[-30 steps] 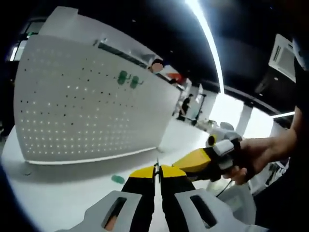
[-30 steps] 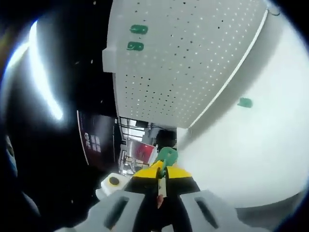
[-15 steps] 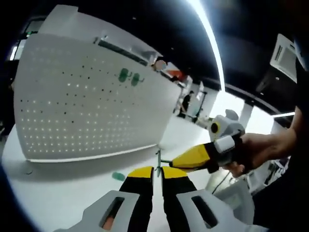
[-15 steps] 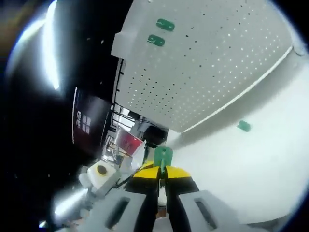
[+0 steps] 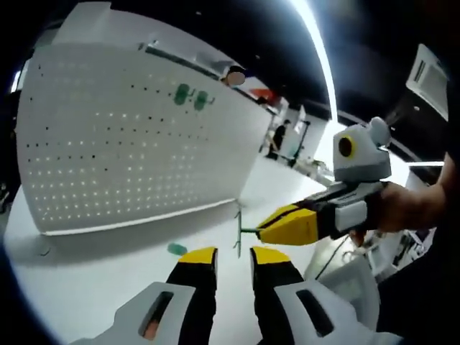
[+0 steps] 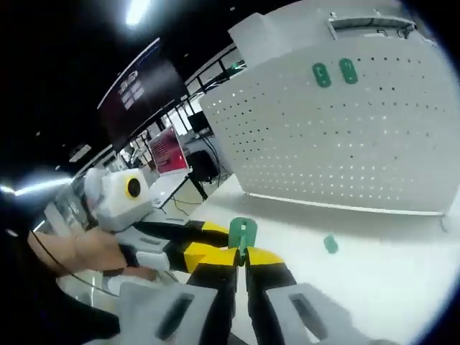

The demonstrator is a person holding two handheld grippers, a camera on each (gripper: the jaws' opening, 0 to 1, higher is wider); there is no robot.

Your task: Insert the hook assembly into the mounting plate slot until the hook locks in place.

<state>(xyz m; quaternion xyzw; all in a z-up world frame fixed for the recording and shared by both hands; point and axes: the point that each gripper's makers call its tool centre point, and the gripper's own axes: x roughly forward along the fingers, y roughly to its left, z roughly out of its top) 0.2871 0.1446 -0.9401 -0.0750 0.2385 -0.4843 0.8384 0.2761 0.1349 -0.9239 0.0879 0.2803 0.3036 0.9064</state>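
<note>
The left tongs, pinched together a second ago around the thin metal hook with its green plastic tab, now stand apart and off it. The right tongs alone clamp it, having rolled level.

Left hand-held gripper stands parted; right hand-held gripper is clamped, its holder's hand visible.

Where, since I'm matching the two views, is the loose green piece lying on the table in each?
Left gripper view: loose green piece on the table, lower left of centre, below the pegboard.
Right gripper view: right of centre, right of the held hook assembly.
Shared landmark: the pegboard's two mounted green pieces.
</note>
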